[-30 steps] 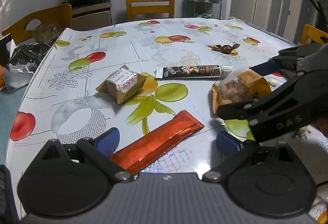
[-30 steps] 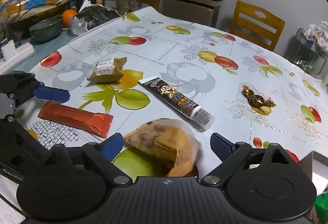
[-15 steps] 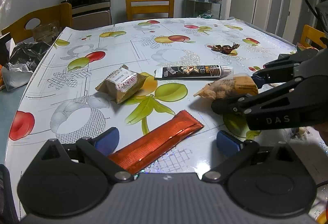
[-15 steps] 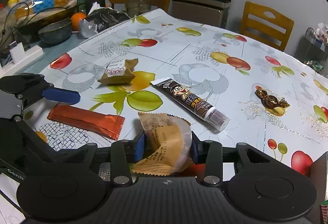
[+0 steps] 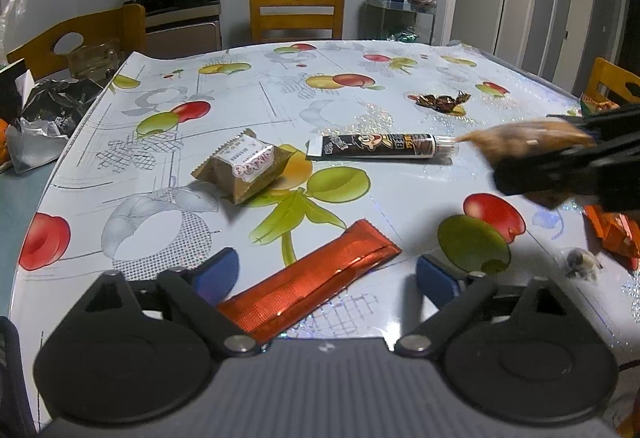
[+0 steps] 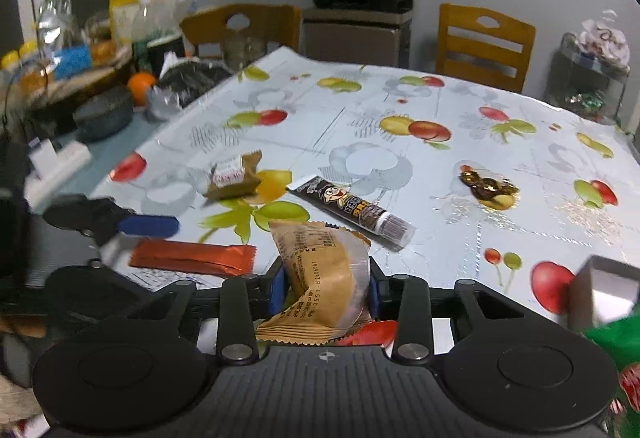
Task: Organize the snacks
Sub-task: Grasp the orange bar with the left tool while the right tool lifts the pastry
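Nearest me, low centre of the right wrist frame, my right gripper (image 6: 326, 288) is pinched on the tan snack packet (image 6: 324, 270), lifted off the table (image 6: 460, 157); the hold is on soft, puffy film, so I judge it could slide out or crush what's inside if I swing fast. My left gripper (image 5: 326, 274) hangs with its fingers spread wide and nothing between them, the red foil stick (image 5: 312, 280) lying flat under them at lower centre; I could nudge it off the near edge. Mid-frame lie the brown wrapped cake (image 5: 244, 167) and the dark tube (image 5: 380, 147), and beyond, upper right, the twisted candy (image 5: 440, 101); a low carry risks sweeping these.
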`<action>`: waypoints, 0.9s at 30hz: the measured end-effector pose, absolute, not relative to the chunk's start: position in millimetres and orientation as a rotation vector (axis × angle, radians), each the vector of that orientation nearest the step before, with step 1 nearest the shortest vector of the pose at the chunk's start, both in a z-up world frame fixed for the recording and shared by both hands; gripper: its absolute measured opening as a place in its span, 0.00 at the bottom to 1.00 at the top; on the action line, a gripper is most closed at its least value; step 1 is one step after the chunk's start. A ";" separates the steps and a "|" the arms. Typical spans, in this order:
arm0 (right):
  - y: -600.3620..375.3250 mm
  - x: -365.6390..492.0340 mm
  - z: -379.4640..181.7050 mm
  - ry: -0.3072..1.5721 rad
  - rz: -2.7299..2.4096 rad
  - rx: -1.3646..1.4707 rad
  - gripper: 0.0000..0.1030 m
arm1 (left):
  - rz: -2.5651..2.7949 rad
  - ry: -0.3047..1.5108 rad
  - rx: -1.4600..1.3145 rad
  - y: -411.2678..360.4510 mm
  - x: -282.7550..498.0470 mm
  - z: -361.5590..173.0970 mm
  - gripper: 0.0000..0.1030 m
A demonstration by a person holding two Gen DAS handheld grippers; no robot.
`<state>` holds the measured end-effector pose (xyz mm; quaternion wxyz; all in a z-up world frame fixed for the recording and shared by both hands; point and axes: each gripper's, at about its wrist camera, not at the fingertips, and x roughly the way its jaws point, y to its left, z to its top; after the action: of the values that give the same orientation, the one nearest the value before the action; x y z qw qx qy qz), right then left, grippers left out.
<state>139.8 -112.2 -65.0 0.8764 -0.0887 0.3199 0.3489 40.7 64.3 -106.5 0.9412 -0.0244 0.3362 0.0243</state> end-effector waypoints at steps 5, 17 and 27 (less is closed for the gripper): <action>-127.6 125.2 -57.8 0.678 0.749 -0.121 0.38 | 0.043 0.661 -0.050 65.5 35.9 -104.1 0.53; -141.4 92.7 -57.7 0.656 0.809 -0.113 0.38 | 0.027 0.652 -0.063 68.1 31.0 -102.9 0.37; -155.9 82.2 -55.4 0.636 0.819 -0.098 0.38 | 0.049 0.649 -0.068 62.3 26.4 -102.3 0.20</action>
<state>82.2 -155.9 -55.4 0.8675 -0.0468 0.3036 0.3913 26.4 62.3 -102.3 0.9470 -0.0332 0.3186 0.0238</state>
